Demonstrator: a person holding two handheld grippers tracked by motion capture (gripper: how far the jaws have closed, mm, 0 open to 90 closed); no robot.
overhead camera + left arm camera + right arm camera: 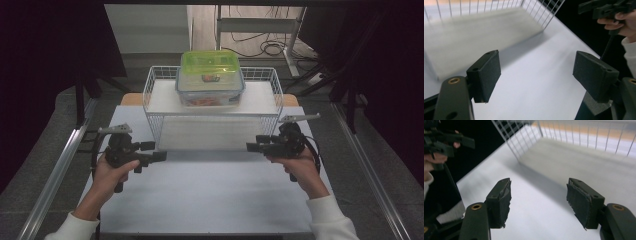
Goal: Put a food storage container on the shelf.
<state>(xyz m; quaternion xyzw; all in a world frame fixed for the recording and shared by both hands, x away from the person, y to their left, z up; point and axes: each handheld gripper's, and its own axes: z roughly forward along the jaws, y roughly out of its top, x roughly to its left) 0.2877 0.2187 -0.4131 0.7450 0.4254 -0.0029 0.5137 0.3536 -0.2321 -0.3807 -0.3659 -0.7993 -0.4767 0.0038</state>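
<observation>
One overhead camera, two riding close on the hand-held grippers.

The high view looks forward and down over the pale grey table [210,195] onto the white wire basket [212,107]. Both gripper views sit low, close to the table, facing that basket's front [486,15] [564,135] from opposite sides.

Wire basket [161,102]: white, rectangular, open-topped, upright on the table [210,195], at its far end and centred across it; pale liner on its floor.

Food container [210,86]: clear plastic box, blue-rimmed lid, closed, level, across the basket's far rim.

Green-lidded container [209,63]: smaller, translucent lime lid, closed, stacked squarely on the food container, above the basket's far side.
</observation>
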